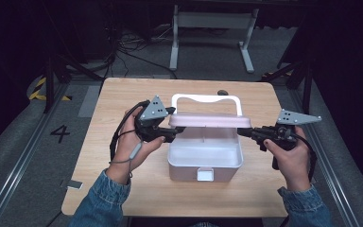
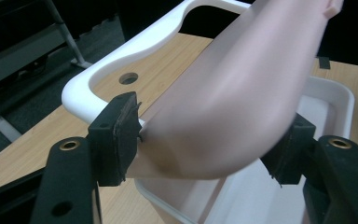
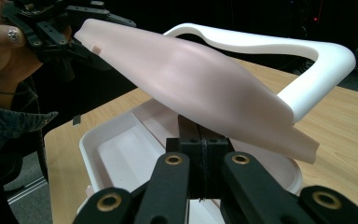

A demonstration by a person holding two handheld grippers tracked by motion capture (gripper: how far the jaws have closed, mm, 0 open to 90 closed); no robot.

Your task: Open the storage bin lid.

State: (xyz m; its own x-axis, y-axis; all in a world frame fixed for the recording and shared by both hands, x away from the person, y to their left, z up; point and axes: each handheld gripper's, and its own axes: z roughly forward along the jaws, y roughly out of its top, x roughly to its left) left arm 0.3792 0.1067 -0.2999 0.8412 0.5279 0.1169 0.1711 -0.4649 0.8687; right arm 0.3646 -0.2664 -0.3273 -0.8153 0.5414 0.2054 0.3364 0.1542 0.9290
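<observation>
A white storage box (image 1: 205, 163) stands open in the middle of the wooden table (image 1: 123, 189). Its pale pink lid (image 1: 208, 120) is raised over the back of the box, with a white carry handle (image 1: 208, 98) behind it. My left gripper (image 1: 175, 130) is at the lid's left end. In the left gripper view its pads (image 2: 126, 135) press either side of the lid (image 2: 233, 93). My right gripper (image 1: 243, 133) meets the lid's right end. In the right gripper view its jaws (image 3: 200, 135) are shut together, tips tucked under the lid (image 3: 191, 79).
A white latch (image 1: 205, 175) sits on the box's front wall. A round hole (image 1: 222, 92) is in the table behind the handle. A small grey tab (image 1: 74, 184) lies at the front left edge. A white frame (image 1: 212, 21) stands on the floor beyond.
</observation>
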